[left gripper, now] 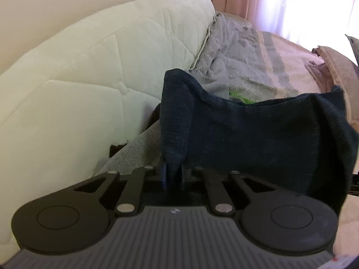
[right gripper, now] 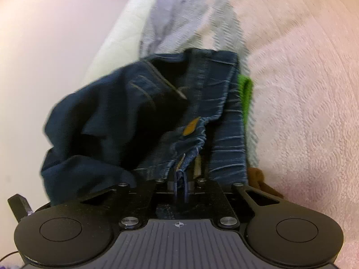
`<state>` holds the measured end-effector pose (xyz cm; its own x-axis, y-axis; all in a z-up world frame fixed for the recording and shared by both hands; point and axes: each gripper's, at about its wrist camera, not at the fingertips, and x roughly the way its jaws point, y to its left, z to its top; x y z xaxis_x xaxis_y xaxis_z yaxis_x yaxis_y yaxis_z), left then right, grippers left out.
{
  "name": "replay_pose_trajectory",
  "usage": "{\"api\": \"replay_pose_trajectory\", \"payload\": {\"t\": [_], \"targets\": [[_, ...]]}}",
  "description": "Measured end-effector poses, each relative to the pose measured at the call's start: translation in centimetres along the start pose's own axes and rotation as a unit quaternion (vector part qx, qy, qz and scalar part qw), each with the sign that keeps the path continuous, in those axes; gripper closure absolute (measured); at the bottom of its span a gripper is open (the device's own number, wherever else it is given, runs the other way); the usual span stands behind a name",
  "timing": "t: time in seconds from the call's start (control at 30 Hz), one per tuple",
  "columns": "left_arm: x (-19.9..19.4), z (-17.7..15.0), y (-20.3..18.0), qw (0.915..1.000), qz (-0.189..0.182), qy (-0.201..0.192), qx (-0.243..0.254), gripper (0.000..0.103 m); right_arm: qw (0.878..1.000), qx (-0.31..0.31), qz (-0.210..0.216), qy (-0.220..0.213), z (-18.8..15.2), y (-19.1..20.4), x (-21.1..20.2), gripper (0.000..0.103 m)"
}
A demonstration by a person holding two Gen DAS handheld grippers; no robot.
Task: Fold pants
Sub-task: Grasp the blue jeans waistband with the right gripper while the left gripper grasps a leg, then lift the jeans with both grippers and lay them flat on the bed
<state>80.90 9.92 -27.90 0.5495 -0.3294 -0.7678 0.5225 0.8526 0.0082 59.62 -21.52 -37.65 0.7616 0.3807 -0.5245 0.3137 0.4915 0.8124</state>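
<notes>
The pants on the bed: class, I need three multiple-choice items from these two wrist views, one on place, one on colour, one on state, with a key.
1. Where is the green cloth in the right wrist view?
A. Right of the pants
B. On top of the pants
C. On the headboard

2. What colour are the pants?
A. Pink
B. Dark blue
C. White

3. How does the right gripper stand?
A. Wide open
B. Shut on nothing
C. Shut on the pants

Key:
1 A, the green shows just past the denim's right edge.
2 B, dark blue denim fills both views.
3 C, denim is pinched between its closed fingers; the left gripper grips the fabric likewise.
</notes>
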Motion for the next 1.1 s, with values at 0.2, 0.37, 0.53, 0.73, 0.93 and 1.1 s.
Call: {"api": "replay_pose_trajectory", "payload": {"t": [0.2, 0.37, 0.53, 0.73, 0.93, 1.1], "targets": [[0.0, -0.4, -1.0, 0.9998, -0.002, 0.007, 0.016, 0.072, 1.000, -0.007, 0.015, 0.010, 0.2, 0.7, -1.2, 0.096], [2.2, -0.5, -1.0, 0.9997, 0.005, 0.019, 0.015, 0.064, 0.998, 0.052, 0.002, 0.029, 0.0, -1.0, 1.7, 0.084], [-0.1, 0.1, -0.6, 0.9998, 0.017, 0.003, 0.005, 0.097, 0.999, 0.019, 0.029, 0.010, 0.3, 1.1, 0.4, 0.102], [-6.6, 0.5, -3.5, 0.9987, 0.022, -0.045, 0.015, 0.099, 0.998, 0.009, 0.050, -0.035, 0.7, 4.1, -4.7, 0.102], [-14.2, 1.6, -8.6, 0.9943, -0.008, -0.104, 0.021, 0.099, 0.990, 0.020, 0.077, -0.114, 1.5, 6.2, -13.5, 0.102], [-20.1, 2.1, -15.6, 0.9882, -0.048, -0.138, 0.047, 0.099, 0.982, 0.010, 0.082, -0.168, 1.8, 6.9, -23.1, 0.102]]}}
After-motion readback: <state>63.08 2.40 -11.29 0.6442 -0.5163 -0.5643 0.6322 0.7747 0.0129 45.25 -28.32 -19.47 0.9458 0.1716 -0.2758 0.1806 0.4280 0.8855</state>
